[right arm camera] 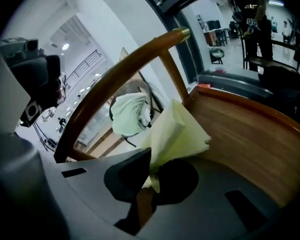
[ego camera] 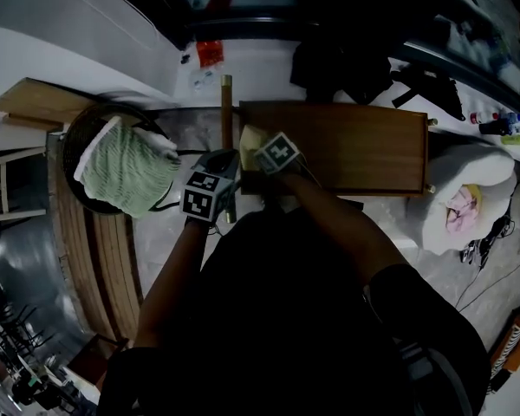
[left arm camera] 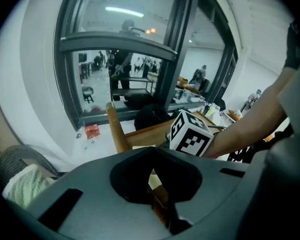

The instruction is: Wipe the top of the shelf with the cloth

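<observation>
The left gripper [left arm camera: 151, 154], at the centre of the head view, has its jaws drawn together on nothing. Just right of it the cloth [right arm camera: 177, 134] is pale yellow, folded and creased. The right gripper [right arm camera: 152, 178] pinches its lower edge, and the cloth fans upward over the left end of the brown wooden shelf [right arm camera: 240, 134].
</observation>
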Available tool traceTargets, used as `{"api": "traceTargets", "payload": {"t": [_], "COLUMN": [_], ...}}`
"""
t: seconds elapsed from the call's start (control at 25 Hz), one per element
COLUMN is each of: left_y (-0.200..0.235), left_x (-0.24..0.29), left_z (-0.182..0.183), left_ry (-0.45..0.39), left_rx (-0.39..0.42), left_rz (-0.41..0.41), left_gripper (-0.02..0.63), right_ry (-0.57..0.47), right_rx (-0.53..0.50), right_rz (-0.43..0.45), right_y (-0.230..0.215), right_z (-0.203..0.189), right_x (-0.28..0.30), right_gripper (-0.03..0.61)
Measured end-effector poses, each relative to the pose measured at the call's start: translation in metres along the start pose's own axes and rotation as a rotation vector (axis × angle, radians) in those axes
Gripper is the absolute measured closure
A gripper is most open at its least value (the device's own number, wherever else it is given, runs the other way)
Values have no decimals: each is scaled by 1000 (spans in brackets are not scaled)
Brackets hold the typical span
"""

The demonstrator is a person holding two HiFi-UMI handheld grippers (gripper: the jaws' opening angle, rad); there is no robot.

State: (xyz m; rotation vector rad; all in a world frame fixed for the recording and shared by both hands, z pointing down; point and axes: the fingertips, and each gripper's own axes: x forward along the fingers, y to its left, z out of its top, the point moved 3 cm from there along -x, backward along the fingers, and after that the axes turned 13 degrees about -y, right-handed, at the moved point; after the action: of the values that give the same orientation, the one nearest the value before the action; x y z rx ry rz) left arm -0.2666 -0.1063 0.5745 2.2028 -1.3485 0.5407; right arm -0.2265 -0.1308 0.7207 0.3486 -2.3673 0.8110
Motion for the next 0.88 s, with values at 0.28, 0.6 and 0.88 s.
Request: {"api": "traceTargets", "payload": {"t": [0.28,0.6,0.88], "left_y": [3,-26,-60], "left_x": [-1,9,34], "left_z": [-2,-7,-5], "left_ry": [7,23,33], "left_rx": [16,27,23], "left_rz": [-31,-82,-113], "left_gripper": [607,607,607], "right_ry": [152,140,133], "right_rx": [-39,-48,-24], "right_rz": [-13,-9,-92], "right_y": [-2,-13,-54], "right_z": [-23,-29,-55], "right_x": [13,-5,-62], "right_gripper": [548,548,548]}}
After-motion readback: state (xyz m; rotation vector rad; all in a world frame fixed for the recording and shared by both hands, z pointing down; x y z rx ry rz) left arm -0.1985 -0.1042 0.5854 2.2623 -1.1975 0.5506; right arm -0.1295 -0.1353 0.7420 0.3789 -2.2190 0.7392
